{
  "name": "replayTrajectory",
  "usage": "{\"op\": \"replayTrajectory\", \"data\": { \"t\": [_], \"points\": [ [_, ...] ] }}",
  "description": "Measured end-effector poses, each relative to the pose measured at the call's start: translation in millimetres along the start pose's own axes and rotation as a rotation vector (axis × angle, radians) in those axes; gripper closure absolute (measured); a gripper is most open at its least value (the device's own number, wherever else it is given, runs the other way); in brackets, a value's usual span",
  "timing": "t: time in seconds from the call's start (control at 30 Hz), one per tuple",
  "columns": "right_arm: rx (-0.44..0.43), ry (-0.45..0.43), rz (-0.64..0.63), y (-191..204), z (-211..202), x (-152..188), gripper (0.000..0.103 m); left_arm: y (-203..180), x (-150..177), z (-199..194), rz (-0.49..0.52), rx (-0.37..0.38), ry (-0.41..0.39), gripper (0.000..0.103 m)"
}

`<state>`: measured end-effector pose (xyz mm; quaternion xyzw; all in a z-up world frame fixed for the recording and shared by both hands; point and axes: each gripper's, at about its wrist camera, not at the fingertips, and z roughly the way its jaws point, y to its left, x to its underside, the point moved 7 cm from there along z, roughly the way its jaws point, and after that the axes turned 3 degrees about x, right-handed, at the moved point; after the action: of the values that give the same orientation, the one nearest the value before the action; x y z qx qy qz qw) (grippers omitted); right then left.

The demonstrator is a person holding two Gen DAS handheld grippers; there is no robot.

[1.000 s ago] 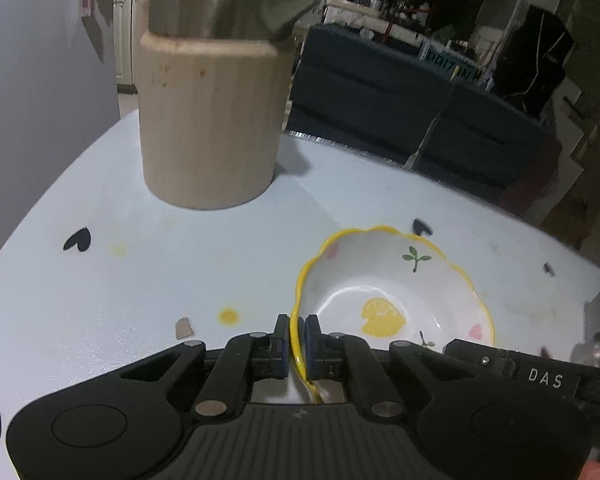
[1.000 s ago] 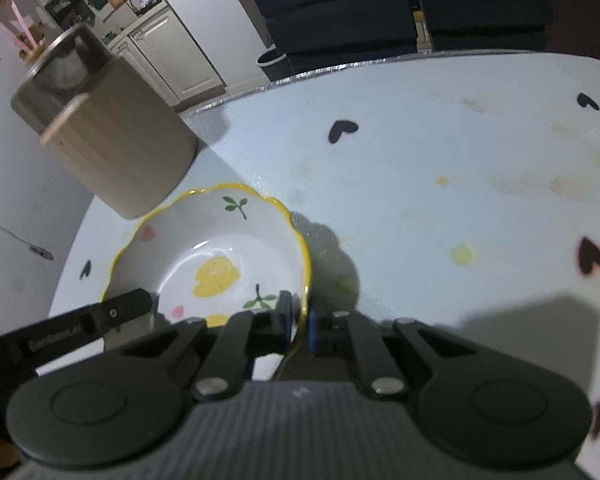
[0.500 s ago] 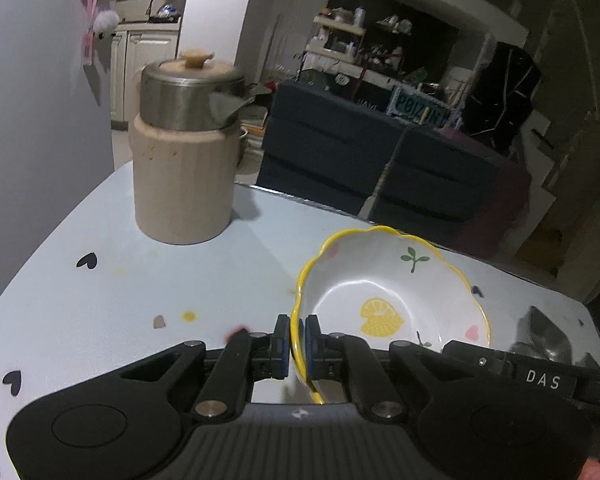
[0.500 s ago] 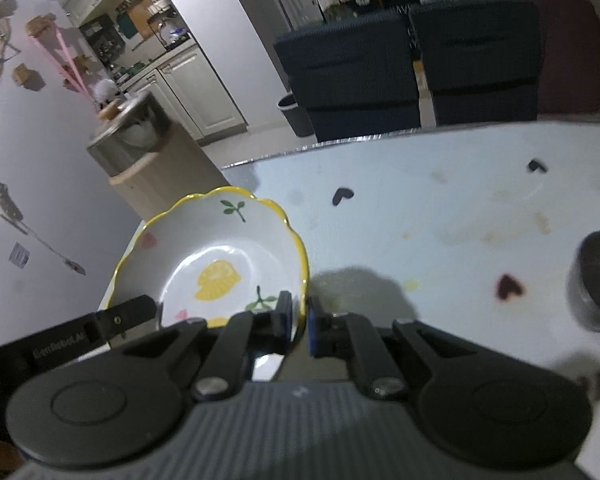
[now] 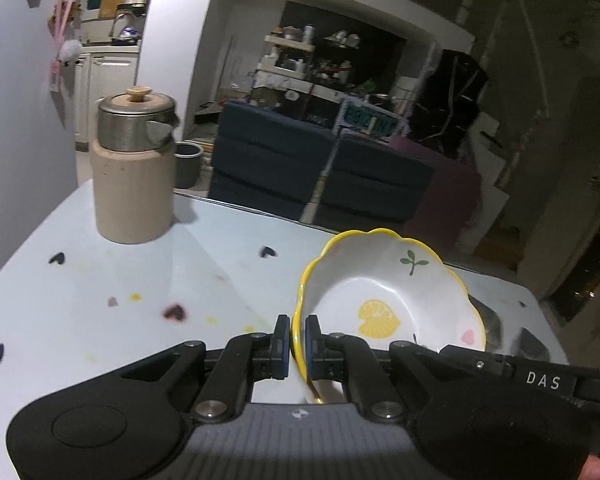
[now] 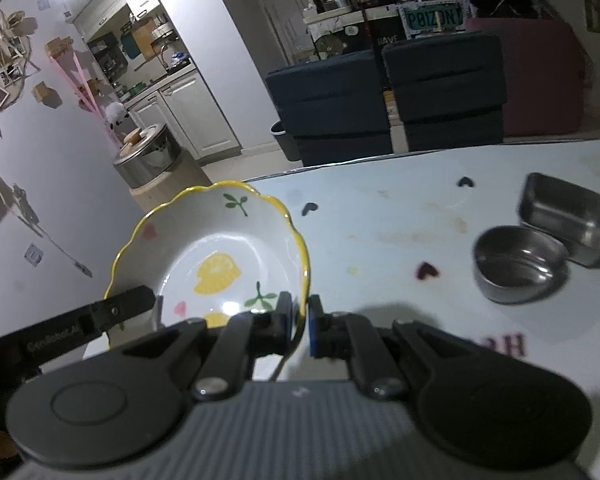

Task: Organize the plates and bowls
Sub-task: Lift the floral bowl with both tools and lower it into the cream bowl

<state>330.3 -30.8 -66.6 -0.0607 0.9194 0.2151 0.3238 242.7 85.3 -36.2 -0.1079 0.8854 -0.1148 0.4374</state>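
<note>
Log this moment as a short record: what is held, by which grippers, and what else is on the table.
held: white scalloped bowl with yellow rim and lemon print
left gripper: jaws shut on the bowl's rim
right gripper: jaws shut on the opposite rim
table: pale blue, heart stickers
also on table: beige canister with steel lidded pot on top; round steel bowl; rectangular steel tin

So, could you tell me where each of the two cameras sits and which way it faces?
Left wrist: on the left gripper, facing forward and down over the table towards the canister; the person's fingertip shows bottom right.
Right wrist: on the right gripper, facing over the table towards two metal tins.
Shared: the lemon bowl, clamped on opposite rims, each gripper visible to the other.
</note>
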Motion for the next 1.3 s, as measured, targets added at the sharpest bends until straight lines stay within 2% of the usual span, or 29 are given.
{"op": "replayTrajectory", "data": {
  "t": [0.07, 0.23, 0.43, 0.8, 1.03, 1.3],
  "points": [
    [0.012, -0.012, 0.009, -7, -15, 7, 0.094, -13, 5, -8, 0.036, 0.018, -0.009, 0.095],
    [0.024, -0.025, 0.025, -23, -46, 22, 0.094, -33, 22, -21, 0.049, 0.083, -0.007, 0.095],
    [0.018, -0.05, 0.064, -50, -76, 45, 0.094, -51, 51, -23, 0.072, 0.135, 0.043, 0.095],
    [0.044, 0.069, 0.095, -77, -60, 88, 0.094, -50, 93, 4, 0.134, 0.129, 0.176, 0.095],
    [0.069, 0.14, 0.067, -75, -42, 102, 0.094, -36, 102, 17, 0.133, 0.097, 0.233, 0.095],
    [0.116, 0.176, 0.034, -68, -28, 107, 0.094, -23, 116, 36, 0.079, 0.1, 0.328, 0.095]
  ]
}}
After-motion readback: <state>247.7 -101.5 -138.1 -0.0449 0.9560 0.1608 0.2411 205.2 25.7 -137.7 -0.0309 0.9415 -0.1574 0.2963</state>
